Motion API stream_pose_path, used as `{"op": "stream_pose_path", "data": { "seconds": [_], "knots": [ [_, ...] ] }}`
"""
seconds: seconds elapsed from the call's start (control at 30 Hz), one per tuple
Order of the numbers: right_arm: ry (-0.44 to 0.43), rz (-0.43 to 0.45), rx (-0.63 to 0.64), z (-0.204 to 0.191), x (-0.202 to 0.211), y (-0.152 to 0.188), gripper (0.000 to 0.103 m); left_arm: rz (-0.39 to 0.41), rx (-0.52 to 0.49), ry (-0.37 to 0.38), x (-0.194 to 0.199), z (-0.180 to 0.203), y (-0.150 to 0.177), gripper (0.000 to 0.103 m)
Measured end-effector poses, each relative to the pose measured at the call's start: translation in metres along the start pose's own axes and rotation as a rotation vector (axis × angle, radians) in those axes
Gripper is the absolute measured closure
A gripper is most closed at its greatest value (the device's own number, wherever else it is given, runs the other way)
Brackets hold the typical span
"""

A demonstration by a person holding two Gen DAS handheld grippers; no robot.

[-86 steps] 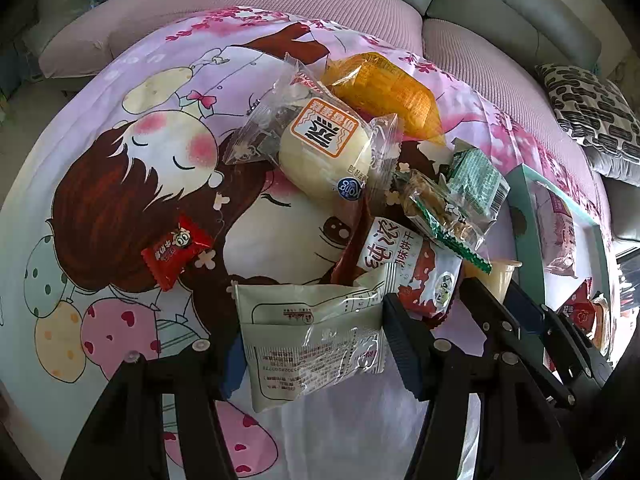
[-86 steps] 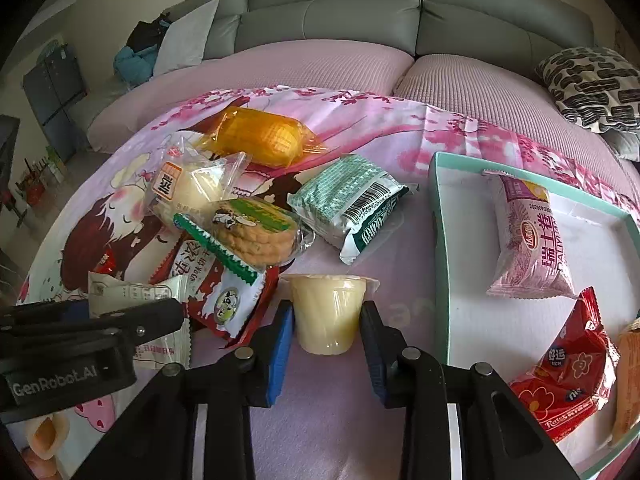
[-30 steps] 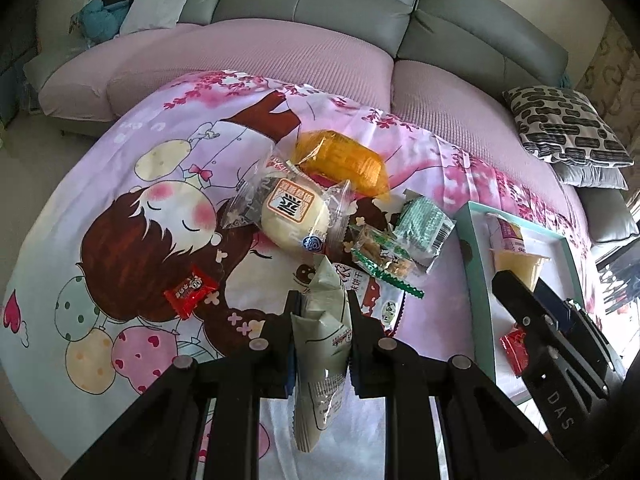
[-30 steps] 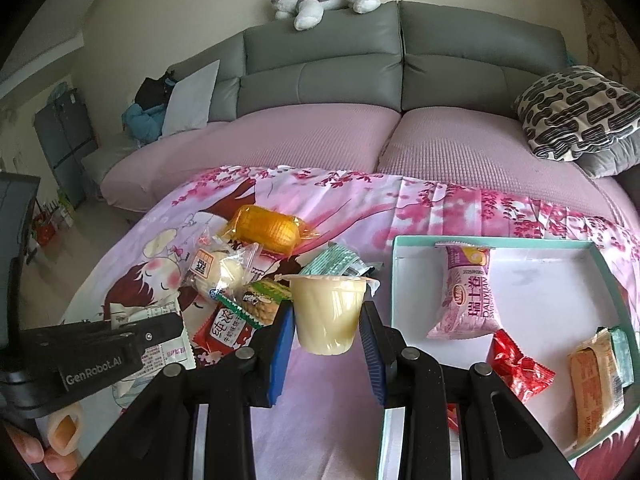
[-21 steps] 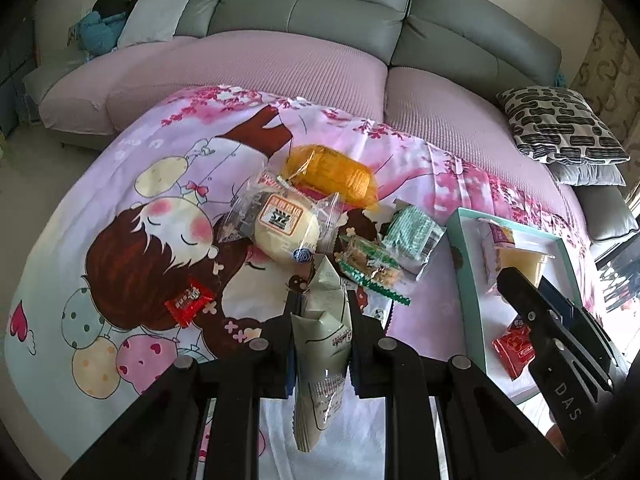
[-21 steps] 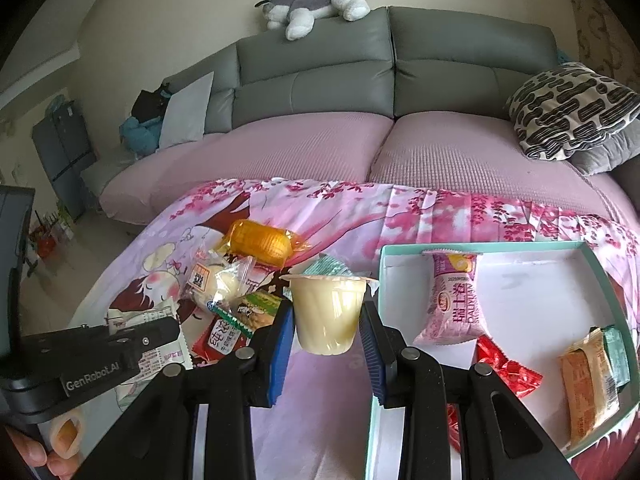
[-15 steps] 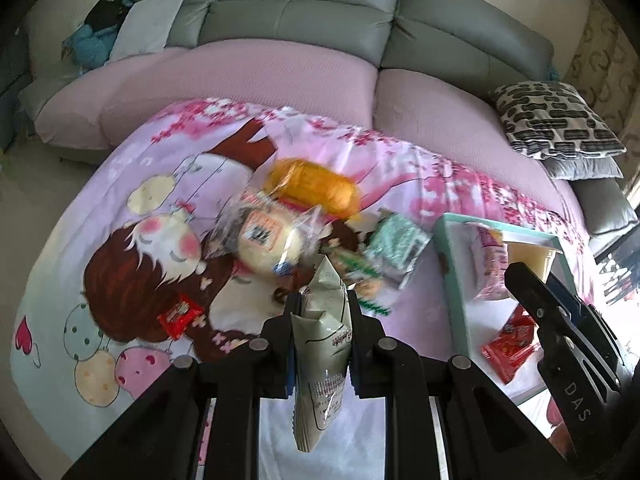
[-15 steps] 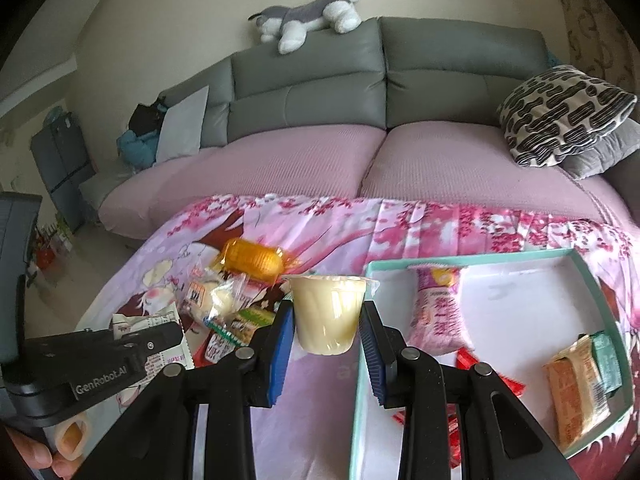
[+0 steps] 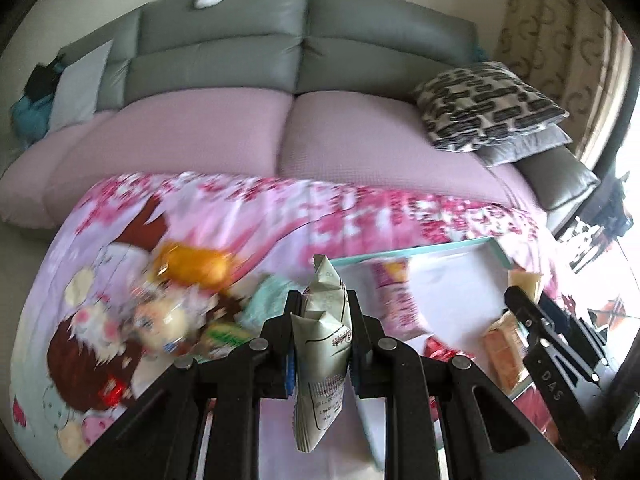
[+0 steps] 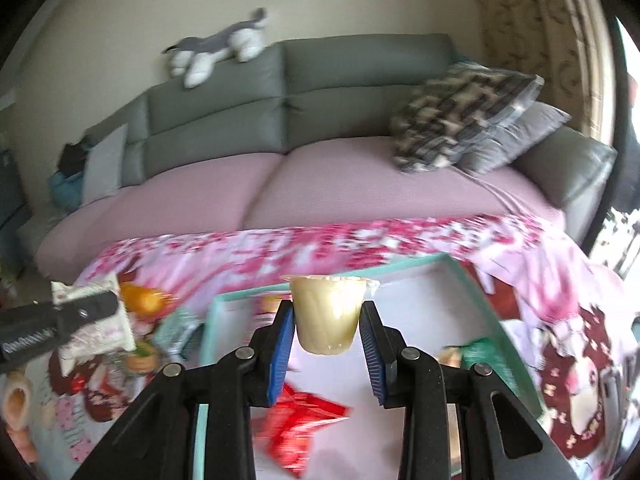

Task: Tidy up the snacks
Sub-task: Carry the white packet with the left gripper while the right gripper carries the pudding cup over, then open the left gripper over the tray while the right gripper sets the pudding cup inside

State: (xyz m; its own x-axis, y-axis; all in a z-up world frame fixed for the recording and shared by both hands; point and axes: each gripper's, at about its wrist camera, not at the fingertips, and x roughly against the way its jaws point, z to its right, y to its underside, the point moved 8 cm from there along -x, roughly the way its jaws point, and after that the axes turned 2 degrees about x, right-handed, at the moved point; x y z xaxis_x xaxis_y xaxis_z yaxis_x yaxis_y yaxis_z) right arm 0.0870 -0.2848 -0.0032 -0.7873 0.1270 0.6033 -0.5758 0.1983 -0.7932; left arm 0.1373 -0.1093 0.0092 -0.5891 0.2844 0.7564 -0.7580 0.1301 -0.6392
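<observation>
- The left gripper (image 9: 320,344) is clamping a pale grey-green snack packet (image 9: 323,356) edge-on between its black fingers (image 9: 280,340); the packet is standing upright, its crimped top poking above the fingertips and its printed lower end hanging below them.
- This gripper is pointing steeply downward, and it is holding the packet in the air above the pink cartoon-print blanket (image 9: 280,216), near the left edge of the teal-rimmed tray (image 9: 460,246).
- The right gripper (image 10: 327,332) is squeezing a pale yellow jelly cup (image 10: 327,316) between its blue pads (image 10: 280,356); the cup is sitting upright with its sealed rim above the pads.
- This gripper is tilting downward less steeply, and it is carrying the cup over the tray's white floor.
- In the left wrist view the right gripper is showing at the right edge as a black finger with the cup at its tip, just beside the tray's right corner.
- In the right wrist view the left gripper is showing at the left edge, with its packet sticking out on both sides of the finger.
- A red wrapped snack (image 10: 304,424) is lying in the tray below the cup, and a pink packet (image 9: 394,300) is lying near the tray's left side.
- An orange packet (image 9: 192,266) and other blurred snacks are lying loose on the blanket left of the tray.
- A grey and pink sofa (image 10: 320,184) is standing behind the blanket.
</observation>
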Motion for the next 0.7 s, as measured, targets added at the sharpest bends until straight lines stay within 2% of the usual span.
{"op": "stream_pose_path", "data": {
  "seconds": [0.3,0.7],
  "knots": [
    [0.068,-0.033,-0.123,0.059,-0.015,0.012,0.068,0.012,-0.100,0.088,-0.031,0.069,-0.010,0.082],
    [0.102,-0.069,-0.184,0.086,-0.035,0.021,0.068,-0.035,-0.142,0.138,-0.074,0.119,0.000,0.082]
  ]
}}
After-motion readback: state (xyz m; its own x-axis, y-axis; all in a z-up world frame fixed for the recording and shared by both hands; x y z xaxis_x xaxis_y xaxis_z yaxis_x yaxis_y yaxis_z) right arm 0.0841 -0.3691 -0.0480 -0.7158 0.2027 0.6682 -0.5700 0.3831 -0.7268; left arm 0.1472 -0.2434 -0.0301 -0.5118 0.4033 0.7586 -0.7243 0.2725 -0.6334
